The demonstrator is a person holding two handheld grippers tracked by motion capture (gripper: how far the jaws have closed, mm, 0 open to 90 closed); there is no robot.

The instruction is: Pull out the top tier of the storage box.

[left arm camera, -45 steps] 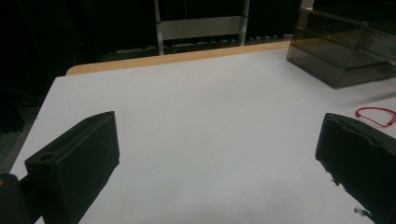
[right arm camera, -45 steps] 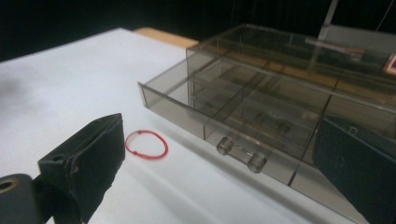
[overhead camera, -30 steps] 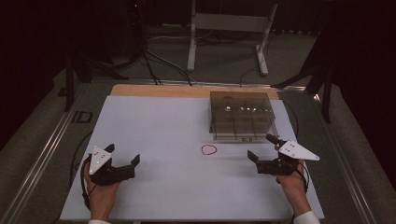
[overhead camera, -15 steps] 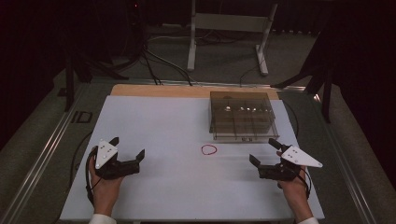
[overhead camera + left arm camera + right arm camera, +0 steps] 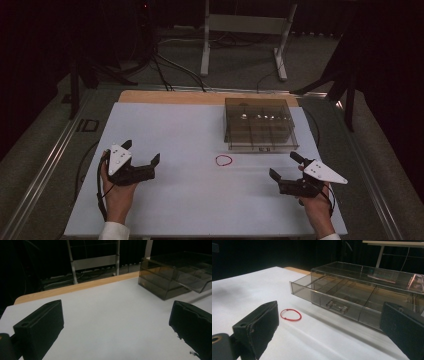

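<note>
A small red band (image 5: 224, 160) lies flat on the white table (image 5: 180, 135), just in front of a smoky clear drawer box (image 5: 259, 124). The box's lower drawer (image 5: 329, 293) is pulled out a little, and its handle (image 5: 336, 306) faces me. My left gripper (image 5: 142, 152) is open at the table's left, holding nothing. My right gripper (image 5: 282, 165) is open at the right, to the near right of the band. In the right gripper view the band (image 5: 291, 315) lies ahead of the left jaw. The left gripper view has the box (image 5: 170, 277) far off to the right.
A wooden strip (image 5: 170, 97) runs along the table's far edge. Beyond it are dark floor, cables and a white stand (image 5: 245, 30). Metal rails (image 5: 45, 170) flank the table on both sides.
My left gripper has moved a little forward and to the right. My right gripper has drifted slightly back toward the near edge. The band and the box have not moved.
</note>
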